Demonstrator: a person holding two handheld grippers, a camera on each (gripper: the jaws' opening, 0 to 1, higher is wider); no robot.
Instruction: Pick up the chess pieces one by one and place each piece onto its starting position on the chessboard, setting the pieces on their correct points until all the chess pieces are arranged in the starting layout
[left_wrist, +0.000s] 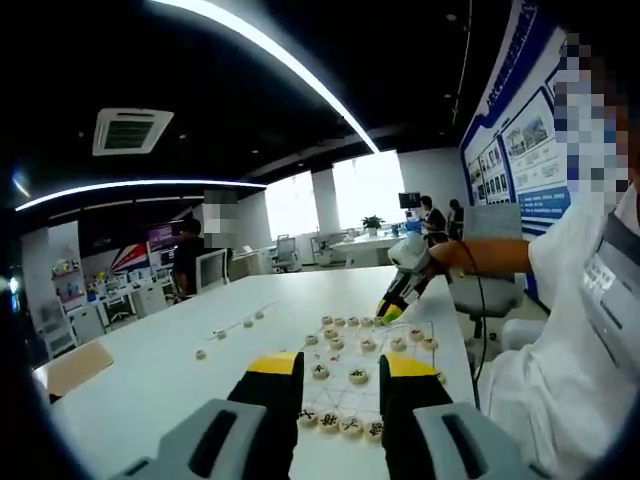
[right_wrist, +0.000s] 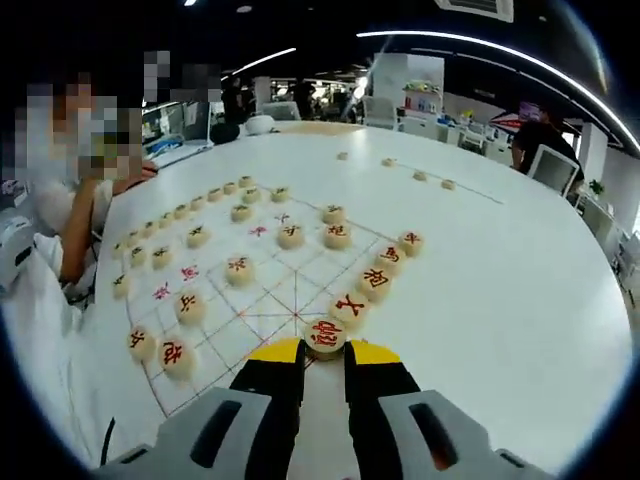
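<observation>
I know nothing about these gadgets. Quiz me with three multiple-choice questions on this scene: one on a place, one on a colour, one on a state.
1. Where is the piece at the tips of the right claw?
A. at the edge of the board
B. on a chair
C. on the floor

2. What colour is its lettering?
A. blue
B. red
C. green

3. How is the left claw?
A. shut on a piece
B. shut on a cup
C. open, holding nothing

Answers:
1. A, as it sits on the board's outer line.
2. B, as the character is red.
3. C, as its jaws stand apart with nothing between them.

White table (left_wrist: 150, 370), bright windows (left_wrist: 365, 190), ceiling light strips (left_wrist: 270, 55)
</observation>
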